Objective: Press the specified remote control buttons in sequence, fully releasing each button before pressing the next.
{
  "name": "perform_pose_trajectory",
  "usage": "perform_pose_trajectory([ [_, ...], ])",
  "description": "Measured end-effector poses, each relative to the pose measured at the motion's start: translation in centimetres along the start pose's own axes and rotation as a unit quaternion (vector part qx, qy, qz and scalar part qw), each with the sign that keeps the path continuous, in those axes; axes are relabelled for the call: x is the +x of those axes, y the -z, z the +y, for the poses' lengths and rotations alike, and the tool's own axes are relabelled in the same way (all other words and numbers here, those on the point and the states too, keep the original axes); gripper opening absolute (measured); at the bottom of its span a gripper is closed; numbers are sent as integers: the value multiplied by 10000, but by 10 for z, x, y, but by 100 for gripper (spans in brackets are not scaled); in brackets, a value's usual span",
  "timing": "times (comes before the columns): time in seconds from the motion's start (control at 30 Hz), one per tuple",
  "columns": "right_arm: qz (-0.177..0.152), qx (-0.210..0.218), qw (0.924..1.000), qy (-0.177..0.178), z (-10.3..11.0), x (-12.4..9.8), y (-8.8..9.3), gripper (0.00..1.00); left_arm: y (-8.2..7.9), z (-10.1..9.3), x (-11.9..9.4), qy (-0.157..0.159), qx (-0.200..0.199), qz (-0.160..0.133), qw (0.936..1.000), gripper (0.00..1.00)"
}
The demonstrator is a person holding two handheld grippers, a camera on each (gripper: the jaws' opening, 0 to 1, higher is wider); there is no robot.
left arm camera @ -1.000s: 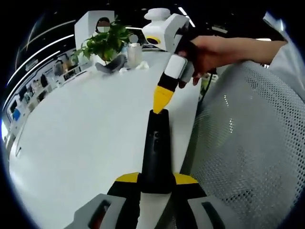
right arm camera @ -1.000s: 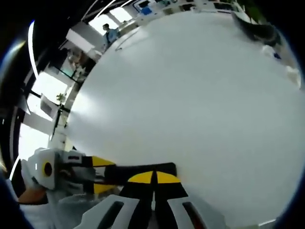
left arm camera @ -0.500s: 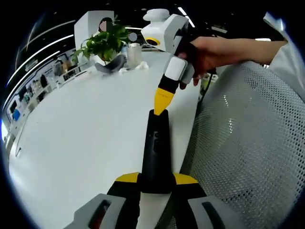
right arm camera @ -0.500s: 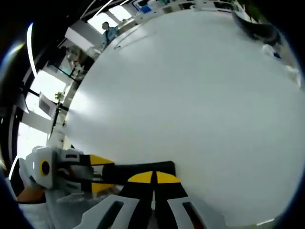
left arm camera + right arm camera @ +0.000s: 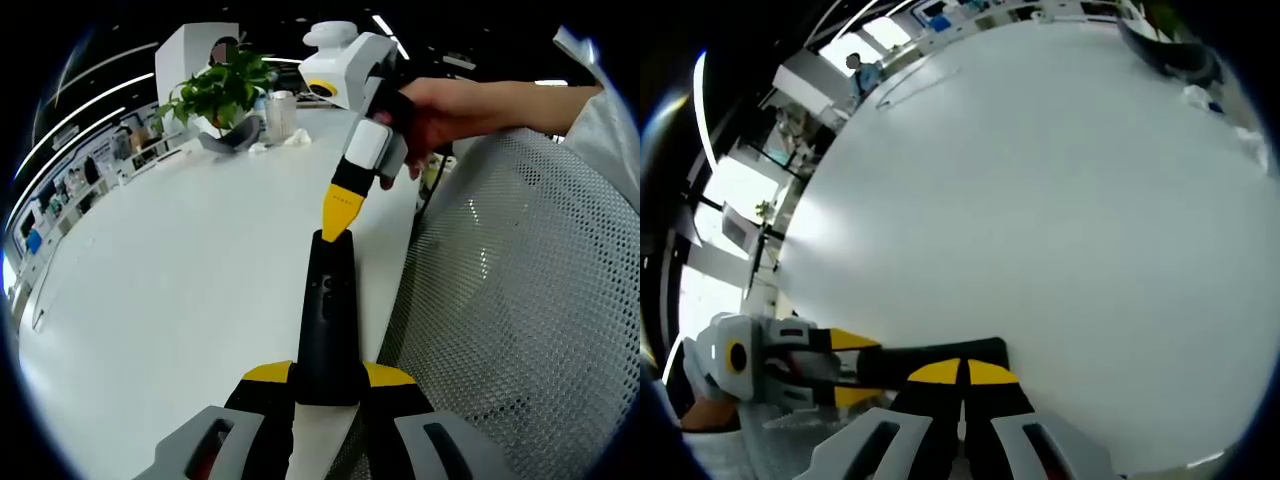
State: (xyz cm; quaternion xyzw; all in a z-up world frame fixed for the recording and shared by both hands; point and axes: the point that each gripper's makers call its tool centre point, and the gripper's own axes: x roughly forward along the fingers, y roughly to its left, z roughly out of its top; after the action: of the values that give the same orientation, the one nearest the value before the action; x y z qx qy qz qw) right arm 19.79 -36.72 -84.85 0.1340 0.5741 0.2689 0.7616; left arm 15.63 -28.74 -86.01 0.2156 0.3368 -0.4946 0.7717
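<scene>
Remote (image 5: 327,310) clamped in left claw (image 5: 328,378) | right claw (image 5: 338,220) closed, tip hiding remote's far end | buttons unreadable

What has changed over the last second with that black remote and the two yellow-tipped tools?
Hardly anything. The left gripper stays clamped on the black remote control, and the right gripper, jaws shut, keeps its yellow tip on the remote's far end. Both views wobble slightly, which is the hands shifting. The white table and the potted plant stayed put.
</scene>
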Motion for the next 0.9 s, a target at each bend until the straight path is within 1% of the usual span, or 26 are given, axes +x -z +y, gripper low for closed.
perform_pose_trajectory([
  [0.23,12,40,10000,-28,0,0,0,0,0,0,0,-3,-7,-7,10000,24],
  [0.4,25,-56,10000,-1,0,1,0,0,0,0,0,-1,-6,-19,10000,24],
  [0.6,24,20,10000,-21,0,1,0,0,0,0,0,1,-10,-25,10000,24],
  [0.77,42,-128,9999,62,2,1,0,0,0,0,0,1,-9,-27,10000,24],
  [0.9,53,-161,9998,85,1,1,0,0,0,0,0,2,-8,-31,10000,24],
])
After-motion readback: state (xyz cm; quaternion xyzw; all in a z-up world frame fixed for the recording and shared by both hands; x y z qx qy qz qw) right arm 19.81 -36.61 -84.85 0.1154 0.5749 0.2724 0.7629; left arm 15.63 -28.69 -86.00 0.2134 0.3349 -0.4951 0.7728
